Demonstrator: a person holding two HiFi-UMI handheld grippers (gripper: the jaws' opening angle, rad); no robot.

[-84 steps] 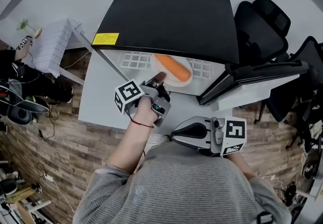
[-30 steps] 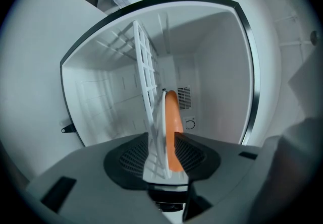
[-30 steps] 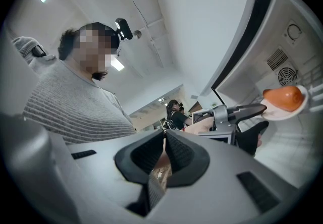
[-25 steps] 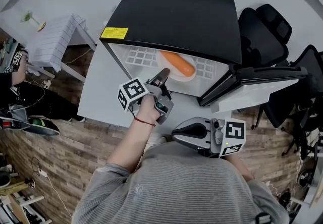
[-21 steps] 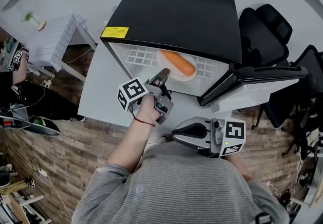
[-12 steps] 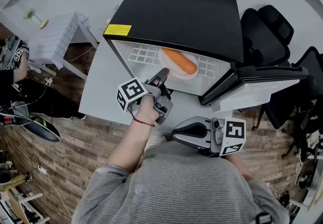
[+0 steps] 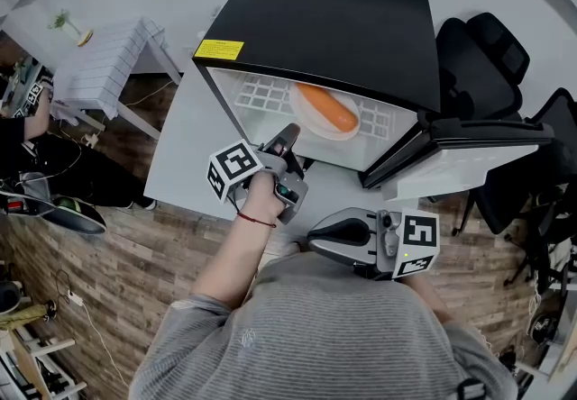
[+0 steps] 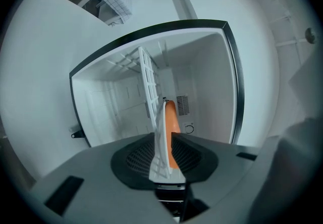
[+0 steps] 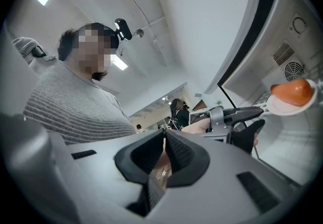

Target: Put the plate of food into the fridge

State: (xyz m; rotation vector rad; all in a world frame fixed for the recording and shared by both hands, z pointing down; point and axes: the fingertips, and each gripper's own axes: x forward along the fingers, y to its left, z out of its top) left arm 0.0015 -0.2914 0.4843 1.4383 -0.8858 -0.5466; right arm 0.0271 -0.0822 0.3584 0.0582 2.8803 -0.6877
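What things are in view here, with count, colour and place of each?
fridge: one, black top, white inside, on the table
door: one, black, open to the right
shelf: one, white wire, inside the fridge
plate: one, white, on the shelf
food: one piece, orange, on the plate
table: one, white, under the fridge
chairs: two, black, right of the fridge
rack: one, white, far left
floor: brown wood, around the table
sweater: one, grey striped, on the person, bottom
left gripper: one, grey, before the open fridge; jaws open, just been closing, gripping nothing
right gripper: one, grey, by the person's chest; jaws shut, empty
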